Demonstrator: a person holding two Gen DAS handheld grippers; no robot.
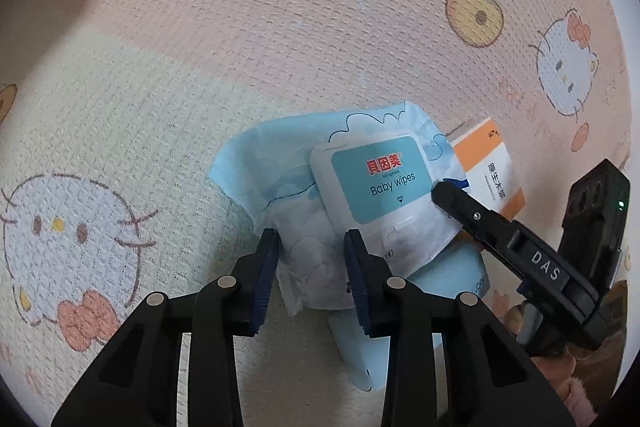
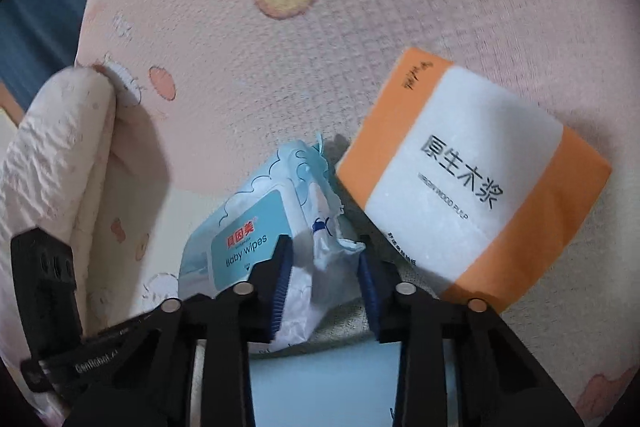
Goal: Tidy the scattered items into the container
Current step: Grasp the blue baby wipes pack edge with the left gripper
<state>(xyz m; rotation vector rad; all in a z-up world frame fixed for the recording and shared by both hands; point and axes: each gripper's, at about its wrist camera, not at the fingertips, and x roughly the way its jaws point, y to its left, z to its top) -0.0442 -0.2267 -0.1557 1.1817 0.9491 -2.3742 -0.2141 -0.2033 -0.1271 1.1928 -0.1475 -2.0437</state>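
Observation:
A blue and white pack of baby wipes [image 1: 360, 183] lies tilted on the patterned mat, resting partly on a light blue pack [image 1: 452, 279]. My left gripper [image 1: 312, 259] is shut on the near end of the wipes pack. My right gripper [image 2: 324, 271] is shut on the crumpled other end of the same pack [image 2: 256, 239]; it shows in the left wrist view [image 1: 448, 191] at the pack's right edge. An orange and white tissue pack [image 2: 468, 179] lies just right of the wipes, also seen in the left wrist view [image 1: 492, 167].
A pink and cream play mat [image 1: 280, 27] with cartoon cat prints covers the floor. A white quilted cushion edge [image 2: 52, 155] rises at the left in the right wrist view. A light blue surface [image 2: 320, 383] sits under my right gripper. No container is visible.

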